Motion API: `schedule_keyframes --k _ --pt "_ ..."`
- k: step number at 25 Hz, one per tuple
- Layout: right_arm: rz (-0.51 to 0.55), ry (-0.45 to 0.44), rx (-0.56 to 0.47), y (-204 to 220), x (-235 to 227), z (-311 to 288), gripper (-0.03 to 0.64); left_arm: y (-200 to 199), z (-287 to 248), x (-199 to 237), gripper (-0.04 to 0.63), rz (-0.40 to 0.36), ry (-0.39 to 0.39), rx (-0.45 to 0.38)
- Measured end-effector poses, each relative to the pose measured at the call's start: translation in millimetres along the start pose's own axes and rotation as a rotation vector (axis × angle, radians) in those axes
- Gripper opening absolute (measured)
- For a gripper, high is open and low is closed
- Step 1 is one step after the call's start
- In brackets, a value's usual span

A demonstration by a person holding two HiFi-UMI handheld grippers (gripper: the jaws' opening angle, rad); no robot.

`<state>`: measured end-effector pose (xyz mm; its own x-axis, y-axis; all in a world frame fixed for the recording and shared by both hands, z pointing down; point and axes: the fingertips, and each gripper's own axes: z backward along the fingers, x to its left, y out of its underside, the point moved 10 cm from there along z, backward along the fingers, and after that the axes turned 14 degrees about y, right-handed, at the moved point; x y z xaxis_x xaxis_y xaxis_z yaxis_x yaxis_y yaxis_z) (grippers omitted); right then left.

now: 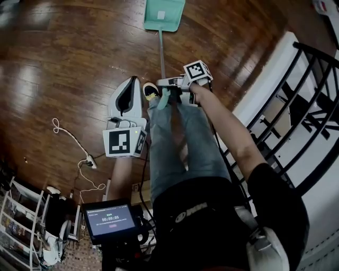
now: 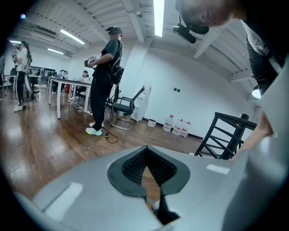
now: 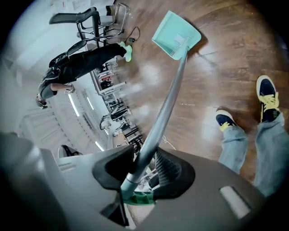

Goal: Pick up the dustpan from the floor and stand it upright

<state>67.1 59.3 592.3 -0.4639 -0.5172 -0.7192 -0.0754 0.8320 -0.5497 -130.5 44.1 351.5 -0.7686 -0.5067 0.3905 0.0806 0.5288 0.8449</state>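
The mint-green dustpan (image 1: 164, 13) rests with its pan on the wooden floor, and its grey handle (image 1: 161, 53) rises toward me. In the right gripper view the pan (image 3: 177, 35) is far down and the handle (image 3: 165, 103) runs up between the jaws of my right gripper (image 3: 149, 153). The handle lies against the left pad, with a sliver of gap at the right pad. Its green end grip (image 3: 140, 197) sits just behind the pads. In the head view my right gripper (image 1: 161, 83) is at the handle's top. My left gripper (image 1: 133, 79) hangs beside it, shut and empty (image 2: 145, 149).
A black stair railing (image 1: 296, 106) runs along the right. A white cable (image 1: 69, 140) and power strip (image 1: 90, 161) lie on the floor at left. My own shoes (image 3: 266, 97) stand near the handle. Another person (image 2: 106, 76), a chair (image 2: 126, 108) and water bottles (image 2: 178, 126) are farther off.
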Motion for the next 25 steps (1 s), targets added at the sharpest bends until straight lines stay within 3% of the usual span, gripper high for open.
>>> schedule_keyframes --k 7,12,20,25 --pt "-0.04 -0.307 0.126 25 64 -7 0.164 -38 19 -4 0.018 -0.034 -0.035 -0.019" --pt "-0.043 -0.403 0.211 37 82 -13 0.172 -52 15 -5 0.018 -0.062 -0.05 -0.027" --pt "-0.171 -0.692 0.076 23 50 -9 0.173 -61 8 -2 0.018 -0.085 -0.047 -0.011" --pt "-0.101 -0.759 0.054 8 28 19 0.186 -60 -6 -9 0.018 -0.11 -0.007 0.019"
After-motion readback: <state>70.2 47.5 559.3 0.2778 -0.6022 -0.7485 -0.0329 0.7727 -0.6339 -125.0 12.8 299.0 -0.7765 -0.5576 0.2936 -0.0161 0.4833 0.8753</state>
